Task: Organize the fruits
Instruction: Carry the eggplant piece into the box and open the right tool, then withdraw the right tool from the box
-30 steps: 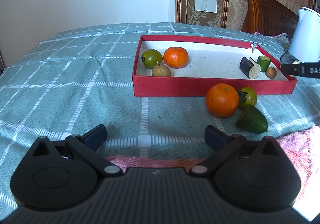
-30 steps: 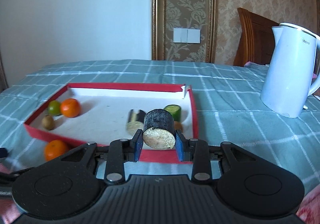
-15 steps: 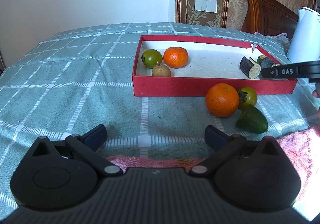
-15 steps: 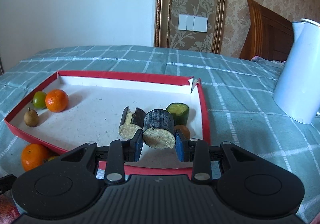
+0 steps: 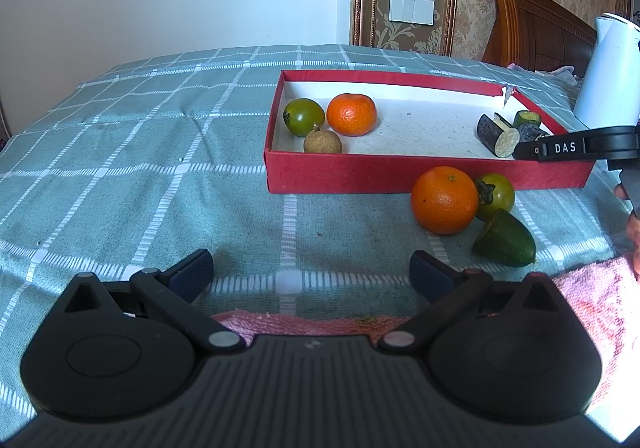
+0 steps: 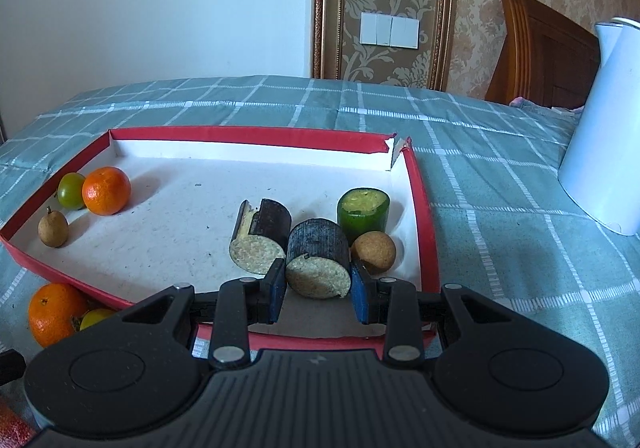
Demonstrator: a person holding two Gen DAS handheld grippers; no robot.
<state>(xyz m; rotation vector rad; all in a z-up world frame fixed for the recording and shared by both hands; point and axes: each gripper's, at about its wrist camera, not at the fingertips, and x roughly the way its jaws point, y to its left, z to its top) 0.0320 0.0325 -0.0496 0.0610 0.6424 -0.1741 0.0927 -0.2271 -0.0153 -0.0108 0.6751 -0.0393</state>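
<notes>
A red tray (image 6: 420, 184) on a green checked bedspread (image 5: 140, 152) holds seven pieces; at its left end lie one orange (image 6: 106, 190), one green round fruit (image 6: 70, 190) and one small brown fruit (image 6: 53, 229); at its right end sit two dark cylinder pieces, one green cut piece (image 6: 363, 209) and one tan ball (image 6: 373, 251). The right gripper (image 6: 318, 286) is clamped on the nearer dark cylinder (image 6: 318, 260), its blue pads pressing both sides, low over the tray floor; whether the piece rests on the floor cannot be told; the second dark piece (image 6: 260, 234), notched on top, lies just beside it. Outside the tray, by its front wall, three fruits cluster together: one large orange (image 5: 445, 200), one green persimmon-like fruit (image 5: 496, 196) and one green wedge (image 5: 505, 244). The left gripper (image 5: 311, 274) hangs with jaws wide apart and nothing between them, above a pink towel (image 5: 592, 300). One white kettle (image 6: 608, 128) stands on the bedspread to the tray's right; the letters "DAS" read white on the right gripper's side in the left wrist view.
</notes>
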